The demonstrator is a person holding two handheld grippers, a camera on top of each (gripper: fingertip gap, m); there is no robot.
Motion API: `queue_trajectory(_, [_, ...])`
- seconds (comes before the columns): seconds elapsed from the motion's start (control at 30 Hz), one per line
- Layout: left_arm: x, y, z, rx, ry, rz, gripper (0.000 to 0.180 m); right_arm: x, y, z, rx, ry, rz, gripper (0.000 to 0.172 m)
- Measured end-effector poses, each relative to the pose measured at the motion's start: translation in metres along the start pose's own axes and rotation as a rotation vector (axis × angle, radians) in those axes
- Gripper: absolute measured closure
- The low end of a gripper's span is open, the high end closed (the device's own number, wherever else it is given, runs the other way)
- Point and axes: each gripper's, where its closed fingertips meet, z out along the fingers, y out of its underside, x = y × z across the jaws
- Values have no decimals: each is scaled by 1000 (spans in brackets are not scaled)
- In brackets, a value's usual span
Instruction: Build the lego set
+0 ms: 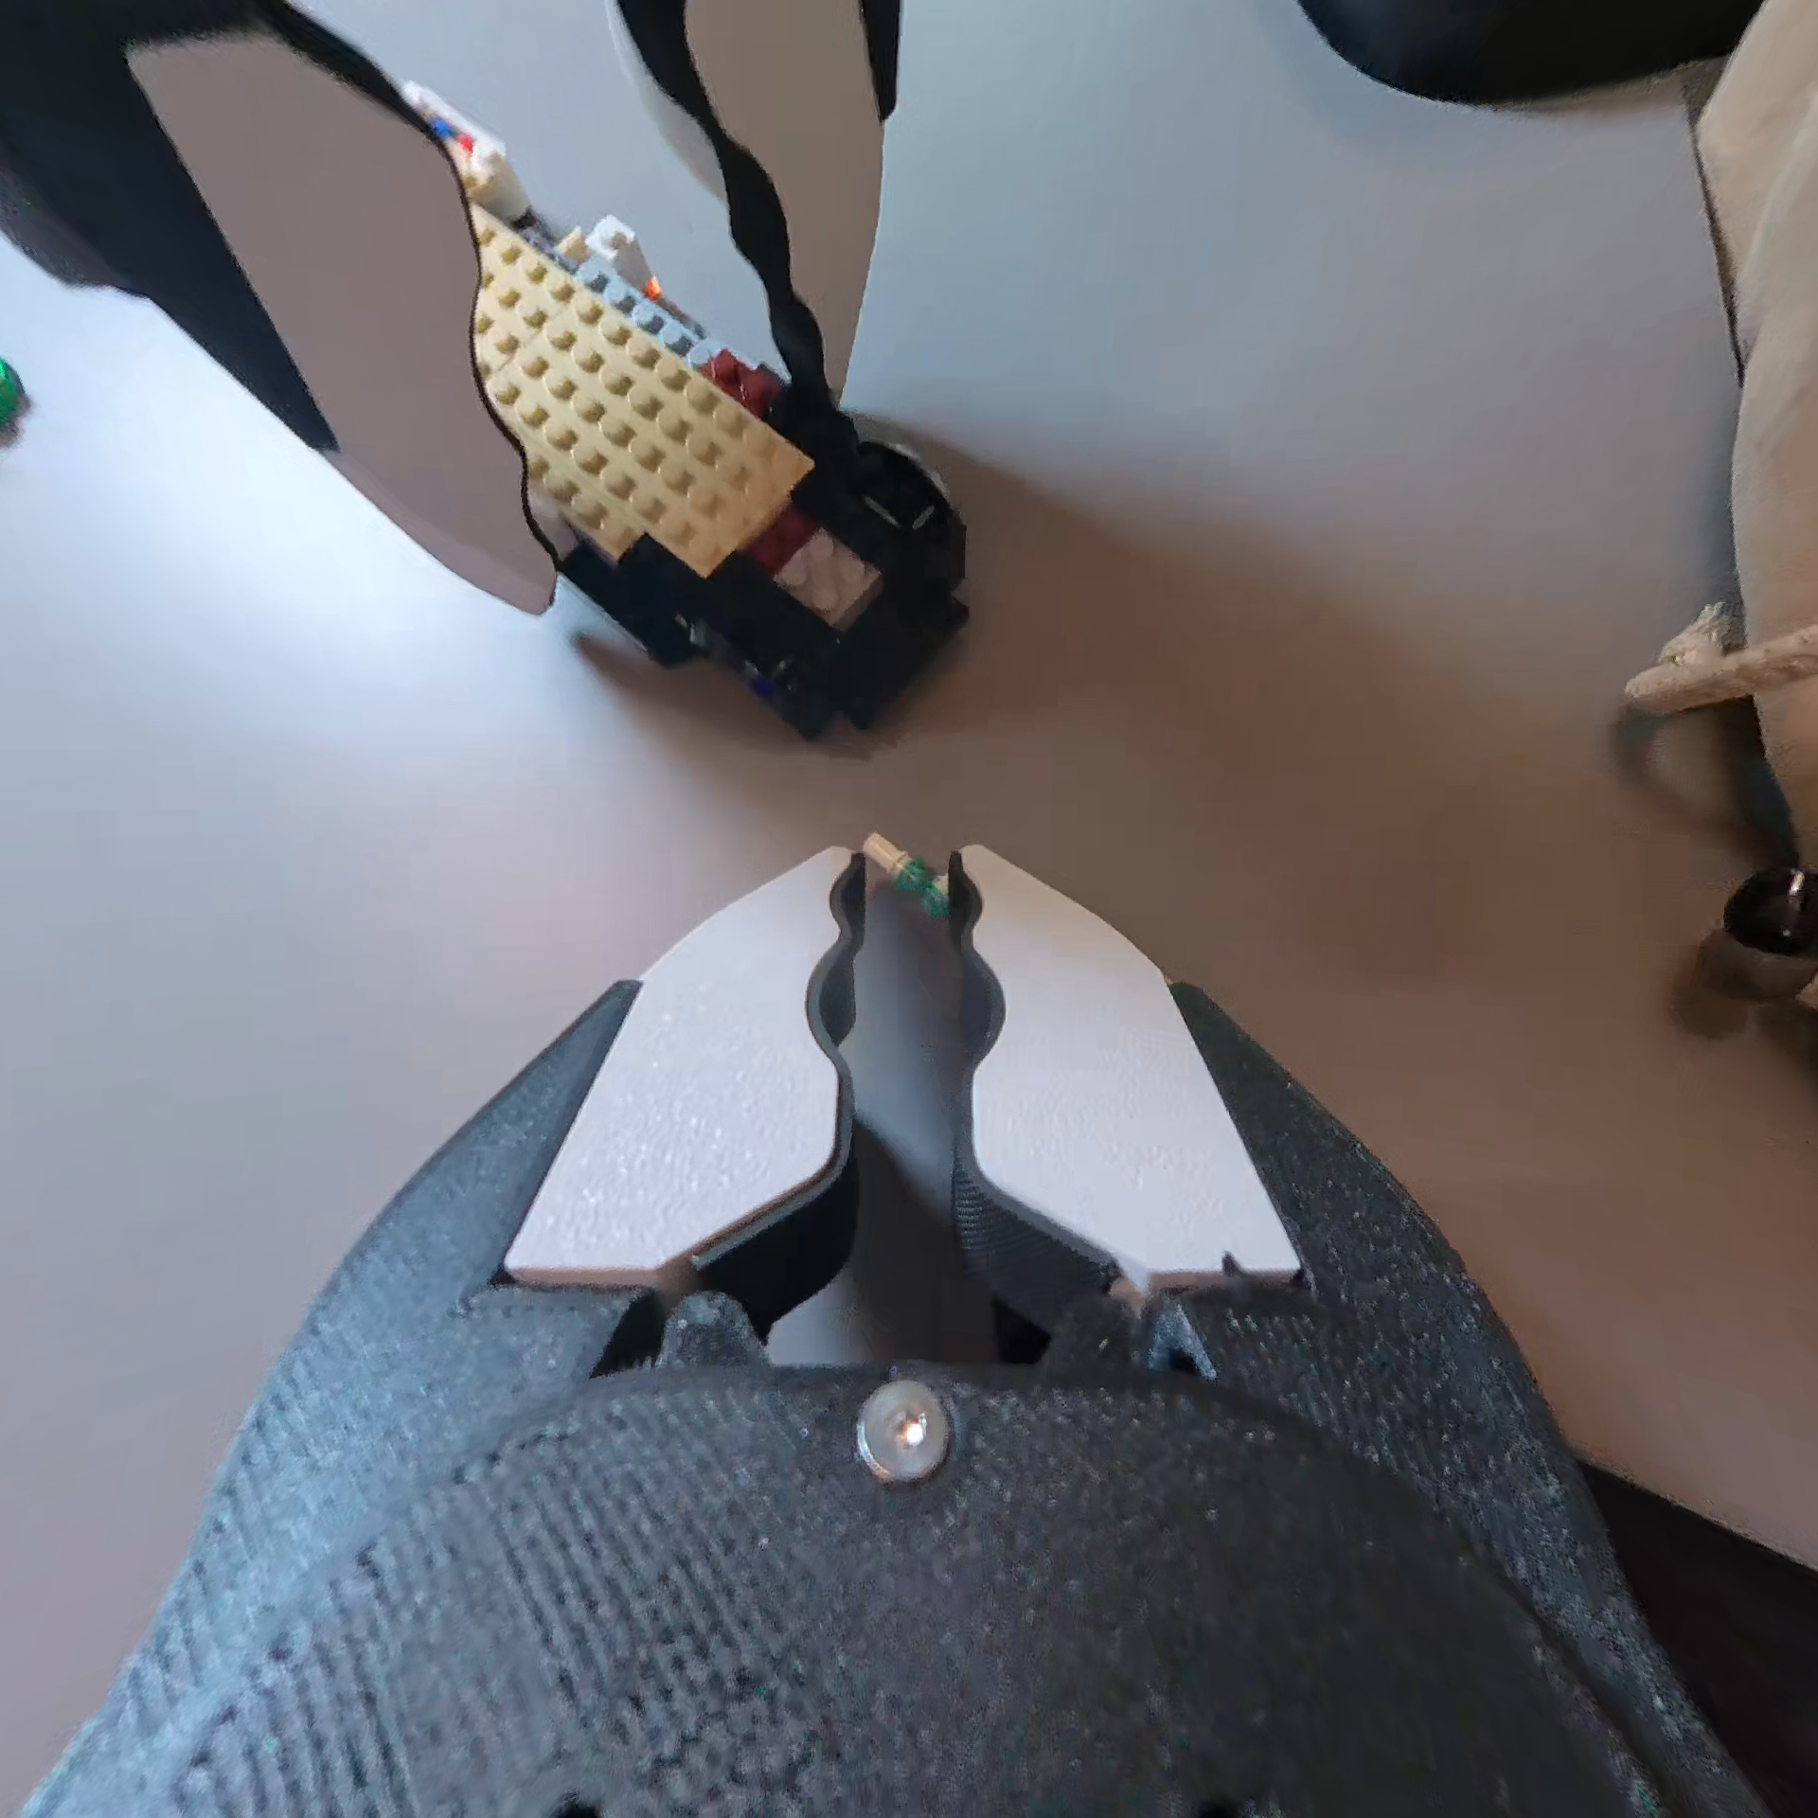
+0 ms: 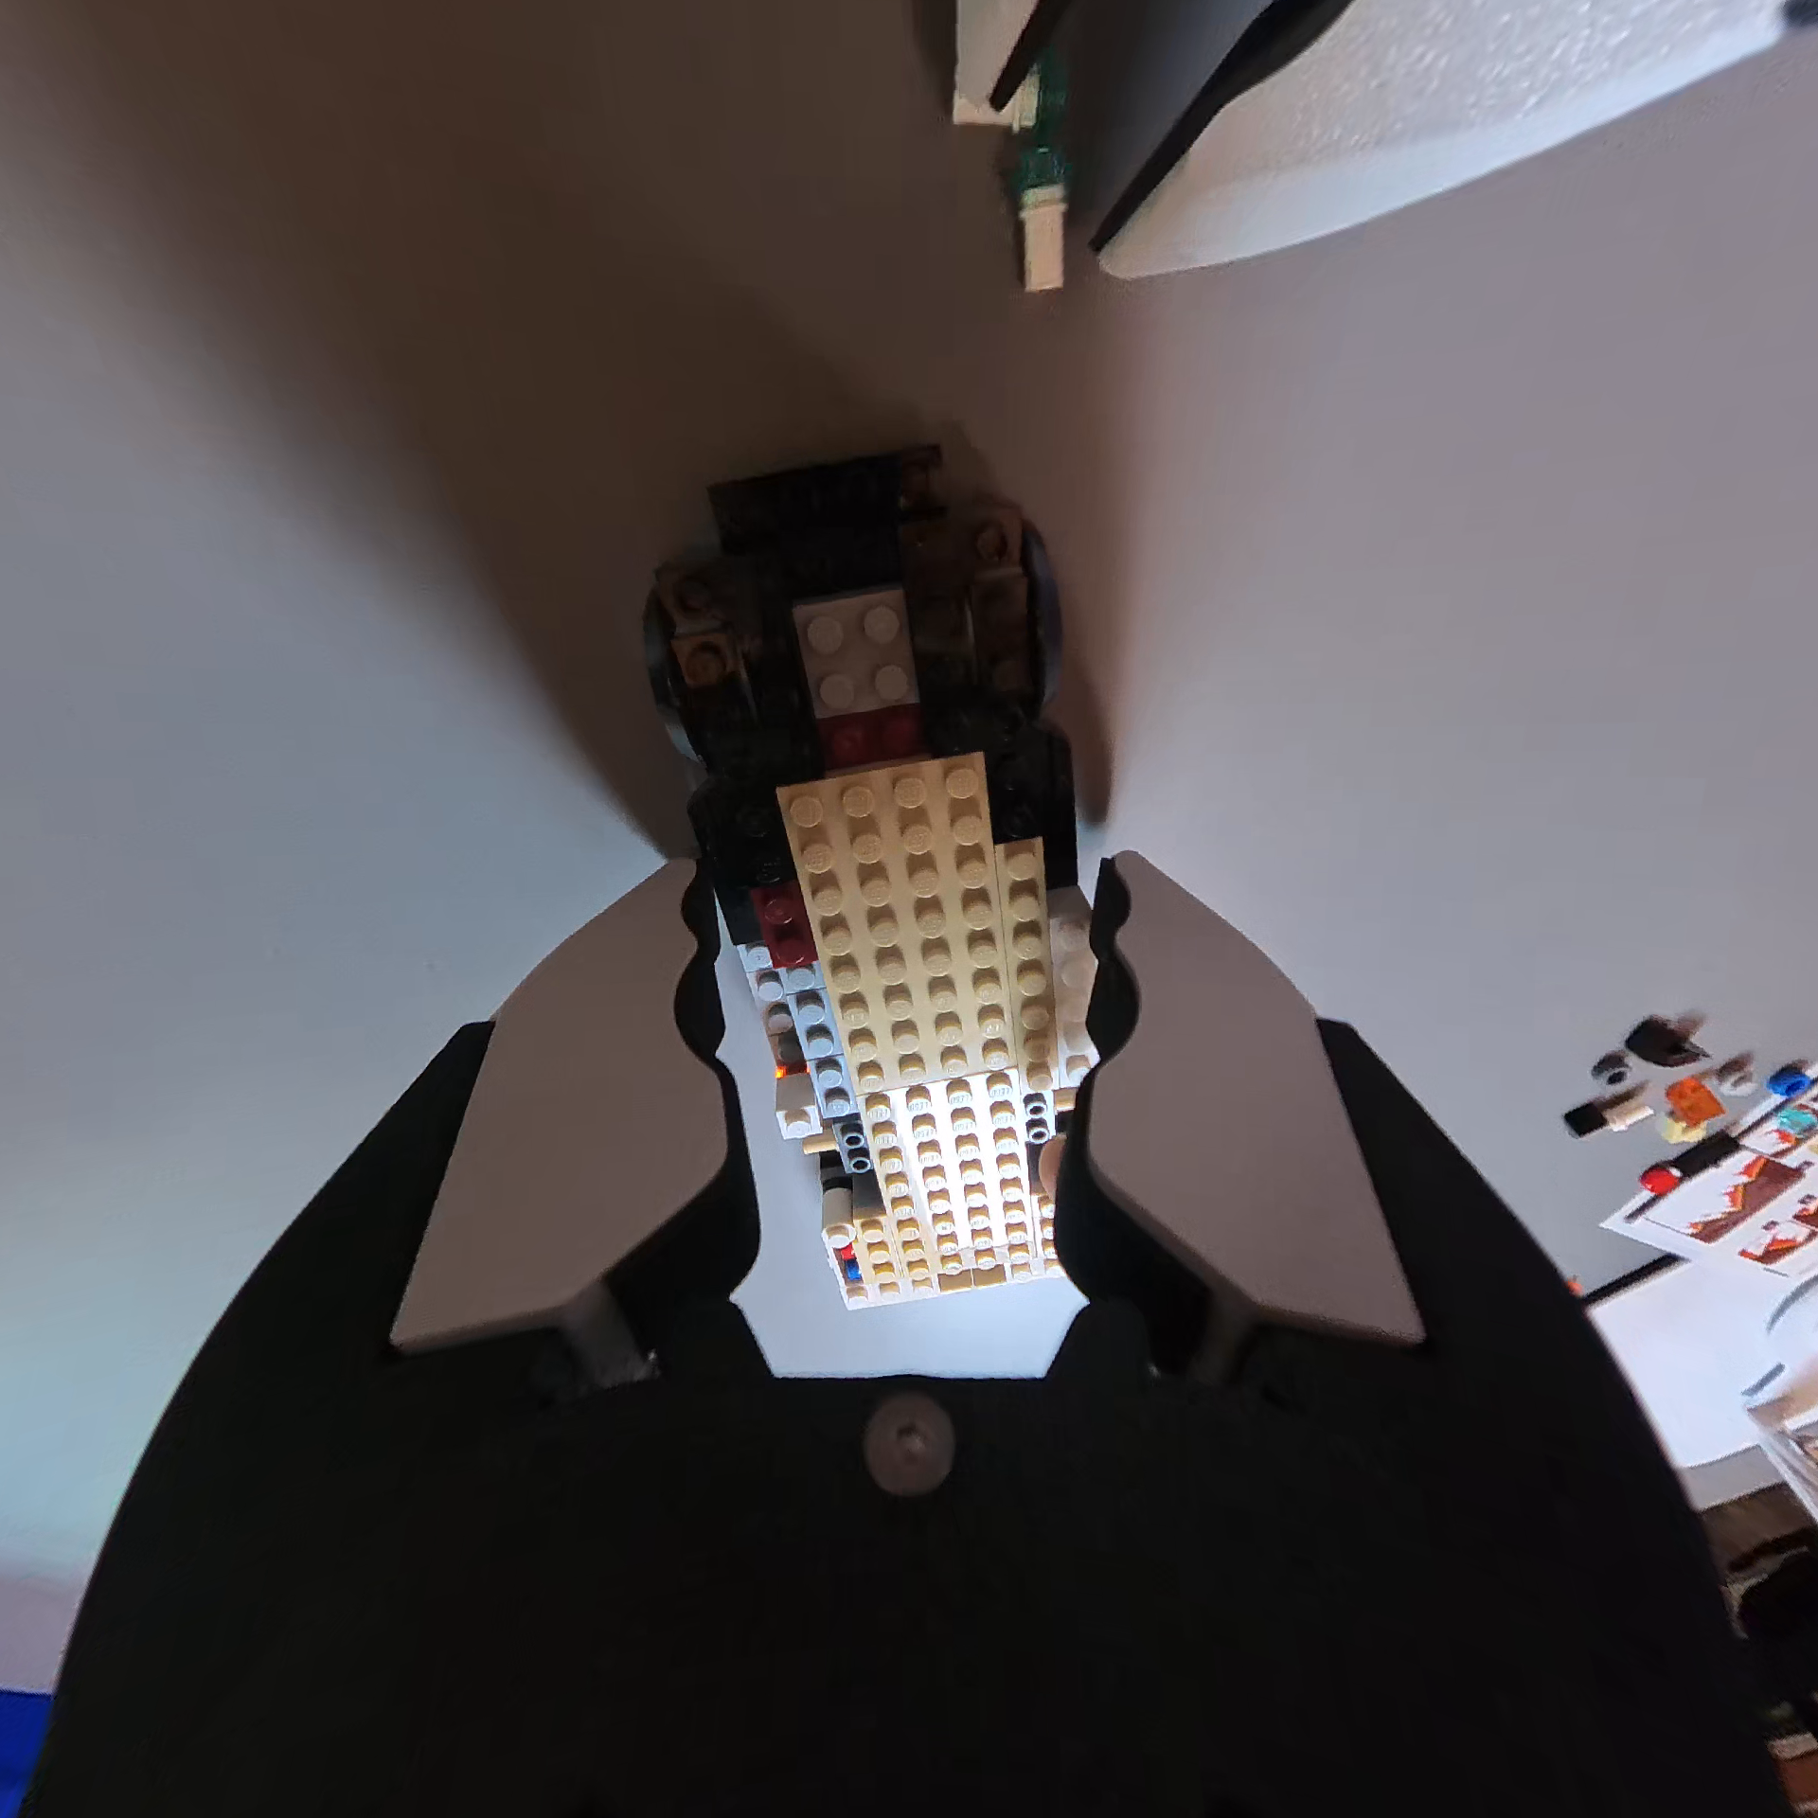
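My left gripper (image 1: 905,866) is slightly open just above the grey table (image 1: 295,836). A small white and green peg piece (image 1: 910,871) lies aslant between its fingertips and leans on the right pad, with a gap at the left pad. The piece also shows in the right wrist view (image 2: 1041,197), beside the left gripper's finger (image 2: 1377,128). My right gripper (image 2: 900,876) is wide open, straddling a brick vehicle with a tan studded top (image 2: 915,935) and a black front (image 2: 826,512). Table shows between its left pad and the model. In the left wrist view its fingers (image 1: 374,325) flank the model (image 1: 610,413).
Several loose small bricks (image 2: 1692,1092) and a printed sheet (image 2: 1751,1210) lie at the right in the right wrist view. A beige cloth (image 1: 1771,344) and a small black round part (image 1: 1771,915) are at the right in the left wrist view, and a green bit (image 1: 5,393) at the left edge. The grippers' ends are close to 10 cm from one another.
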Motion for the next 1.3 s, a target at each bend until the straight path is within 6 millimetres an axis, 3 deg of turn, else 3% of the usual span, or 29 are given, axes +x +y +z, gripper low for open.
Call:
queue_trajectory(0.17, [0, -1, 3, -51, 28, -21, 169, -4, 2, 0, -3, 2, 26, 98])
queue_trajectory(0.37, [0, -6, 10, -101, 132, 101, 174, -12, 0, -1, 5, 8, 22, 98])
queue_trajectory(0.57, [-3, -16, 8, -34, 258, 206, 173, -15, -4, -1, 12, 2, 27, 98])
queue_trajectory(0.93, [-20, -4, 7, -28, 210, 206, 170, -10, -6, 0, 24, 0, 54, 98])
queue_trajectory(1.1, [-22, 4, -3, -71, 159, 158, 160, -11, -3, 0, 23, 2, 81, 98])
queue_trajectory(1.3, [-19, 27, -19, -150, 79, 90, 167, -11, -3, 0, 30, 3, 101, 98])
